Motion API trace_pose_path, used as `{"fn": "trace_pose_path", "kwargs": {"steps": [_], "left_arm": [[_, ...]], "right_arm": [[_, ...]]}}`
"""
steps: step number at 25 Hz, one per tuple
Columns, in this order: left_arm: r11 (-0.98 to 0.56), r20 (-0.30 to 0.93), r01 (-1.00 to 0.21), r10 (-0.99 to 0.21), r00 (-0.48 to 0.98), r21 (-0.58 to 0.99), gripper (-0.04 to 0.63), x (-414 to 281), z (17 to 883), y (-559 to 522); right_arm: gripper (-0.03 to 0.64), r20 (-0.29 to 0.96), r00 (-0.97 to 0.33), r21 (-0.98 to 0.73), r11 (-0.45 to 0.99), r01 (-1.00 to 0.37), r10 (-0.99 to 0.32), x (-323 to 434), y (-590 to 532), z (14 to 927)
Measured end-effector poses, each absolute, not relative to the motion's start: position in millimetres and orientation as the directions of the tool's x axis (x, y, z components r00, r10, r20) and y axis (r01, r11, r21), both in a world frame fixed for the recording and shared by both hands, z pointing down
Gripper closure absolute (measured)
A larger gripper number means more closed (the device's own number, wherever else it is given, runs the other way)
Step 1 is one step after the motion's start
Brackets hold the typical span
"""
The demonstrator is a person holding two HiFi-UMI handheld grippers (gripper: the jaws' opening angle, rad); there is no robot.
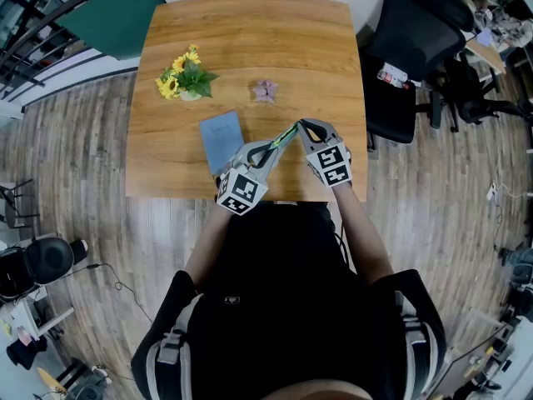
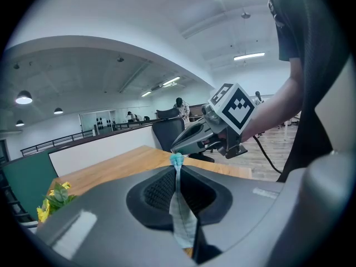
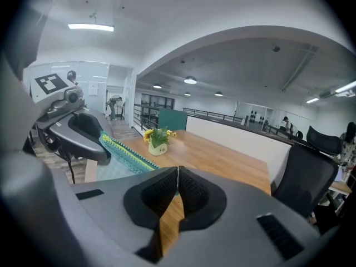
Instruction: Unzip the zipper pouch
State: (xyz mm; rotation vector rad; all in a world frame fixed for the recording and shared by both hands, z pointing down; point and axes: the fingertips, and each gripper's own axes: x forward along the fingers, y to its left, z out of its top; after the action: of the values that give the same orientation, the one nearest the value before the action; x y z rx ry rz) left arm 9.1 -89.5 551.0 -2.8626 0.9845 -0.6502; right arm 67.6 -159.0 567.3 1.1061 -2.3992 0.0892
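The left gripper (image 2: 177,171) has its jaws clamped on the zipper pouch (image 2: 181,218). The right gripper (image 3: 177,177) jaws are pressed together, and the zipper (image 3: 119,152) runs off to their left. Pull straight along the teeth with the fabric taut.

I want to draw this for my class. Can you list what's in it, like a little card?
Held up: zipper pouch, stretched between both grippers
Left gripper: shut on one end of it
Right gripper: shut on its other end
Zipper: cannot tell how far open
On the table: sunflowers, blue-grey flat thing, small purple thing
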Motion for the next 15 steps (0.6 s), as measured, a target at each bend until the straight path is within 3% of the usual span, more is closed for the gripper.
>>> {"fn": "trace_pose_path", "kwargs": {"steps": [15], "left_arm": [[-0.807,0.386,-0.565,-0.582,0.716,-0.171,0.572,4,553,-88]], "right_arm": [[0.607,0.491,-0.502,0.136,0.632,-0.763,-0.712,91,-167,583]]}}
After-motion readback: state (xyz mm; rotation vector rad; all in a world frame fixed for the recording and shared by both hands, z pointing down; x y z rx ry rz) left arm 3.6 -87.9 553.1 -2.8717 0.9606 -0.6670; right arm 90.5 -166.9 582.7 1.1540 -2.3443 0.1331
